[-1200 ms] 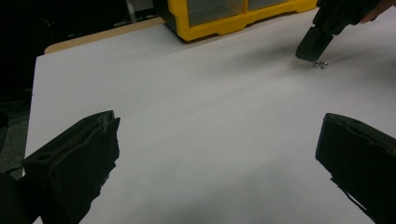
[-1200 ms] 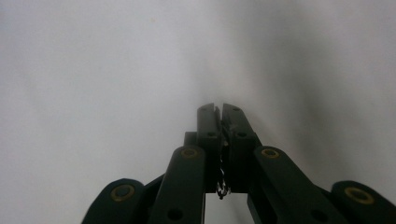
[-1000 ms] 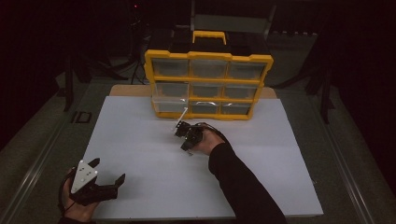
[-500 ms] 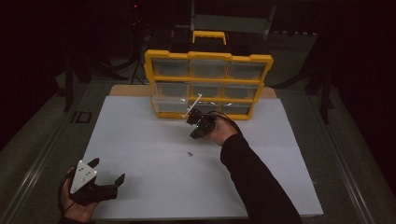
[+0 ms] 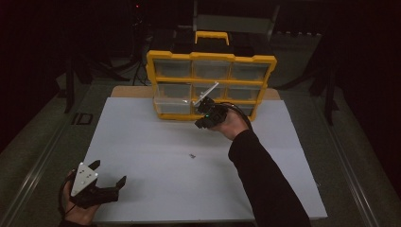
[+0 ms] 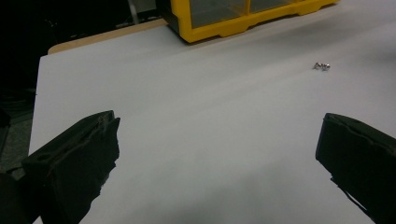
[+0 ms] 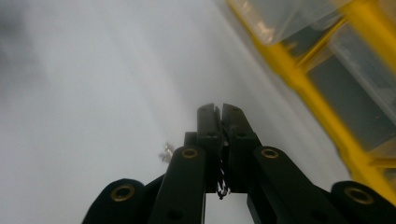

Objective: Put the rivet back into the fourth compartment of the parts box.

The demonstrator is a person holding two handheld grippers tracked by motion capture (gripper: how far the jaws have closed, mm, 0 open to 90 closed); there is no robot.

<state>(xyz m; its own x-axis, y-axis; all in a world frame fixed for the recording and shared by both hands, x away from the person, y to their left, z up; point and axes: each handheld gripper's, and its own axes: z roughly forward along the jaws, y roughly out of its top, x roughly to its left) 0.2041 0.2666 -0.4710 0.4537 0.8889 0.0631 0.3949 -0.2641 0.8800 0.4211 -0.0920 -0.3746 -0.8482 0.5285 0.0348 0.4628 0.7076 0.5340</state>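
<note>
since a second ago, the right gripper (image 5: 204,119) has lifted off the white sheet (image 5: 142,156) and moved toward the yellow drawer box (image 5: 212,84); it now hangs in front of the box's lower drawers, above the sheet. its jaws are pressed together, clenched tight in the right gripper view (image 7: 219,116); whether anything tiny is pinched between them i cannot tell. a small bundle of screws (image 5: 191,155) lies on the sheet below and behind that gripper, on the person's side of it, well apart from its tips. in the right gripper view the same screws (image 7: 166,152) show just left of the closed jaws, down on the sheet, and the box's yellow frame (image 7: 299,79) runs past on the right of the jaws, blurred.

the left gripper (image 5: 109,174) has stayed put at the near left corner of the sheet, held in the left hand (image 5: 78,213), its jaws spread wide and holding nothing. from the left gripper view the screws (image 6: 322,66) sit ahead of it and toward its right jaw, well apart, with the drawer box (image 6: 233,18) farther ahead.
</note>
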